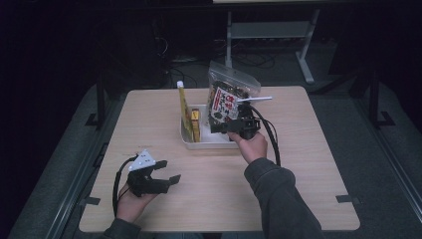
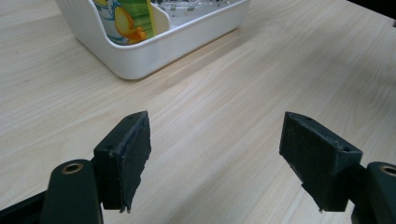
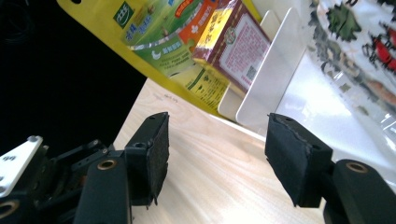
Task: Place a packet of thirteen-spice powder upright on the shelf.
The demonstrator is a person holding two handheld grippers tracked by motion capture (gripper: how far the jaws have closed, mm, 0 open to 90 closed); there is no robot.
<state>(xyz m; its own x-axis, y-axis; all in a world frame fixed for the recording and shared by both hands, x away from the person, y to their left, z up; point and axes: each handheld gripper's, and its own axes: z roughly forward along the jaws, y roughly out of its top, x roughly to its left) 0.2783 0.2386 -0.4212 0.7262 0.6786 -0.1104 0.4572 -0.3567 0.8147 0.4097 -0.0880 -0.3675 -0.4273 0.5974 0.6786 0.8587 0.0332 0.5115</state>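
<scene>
while the right gripper point(image 1: 234, 124) hangs over the near right part of the white bin point(image 1: 209, 142), the clear snack bag point(image 1: 230, 97) stands upright in that bin just beyond its jaws, its printed face turned toward the person and its long axis running straight up, the sealed top edge leaning toward the tabletop's far edge. from the high view i cannot tell whether the jaws touch the bag's lower part; in the right gripper view they stand well apart with only bare wood and the bin's white divider point(image 3: 261, 70) between the pads, so i read them as open and gripping nothing. the bag shows at that view's right edge, off to one side of the jaws. a tall yellow pouch point(image 1: 184, 107) and a small yellow-and-red box point(image 1: 195, 123) stand in the bin's left part, near the tabletop's middle. the right hand point(image 1: 254, 147) is plainly the nearer one, forearm reaching forward from the near edge with the gripper pointing away and to the left. the left gripper point(image 1: 166, 172) rests low near the near left corner, jaws wide open over bare wood, aimed at the bin but well apart from it.
</scene>
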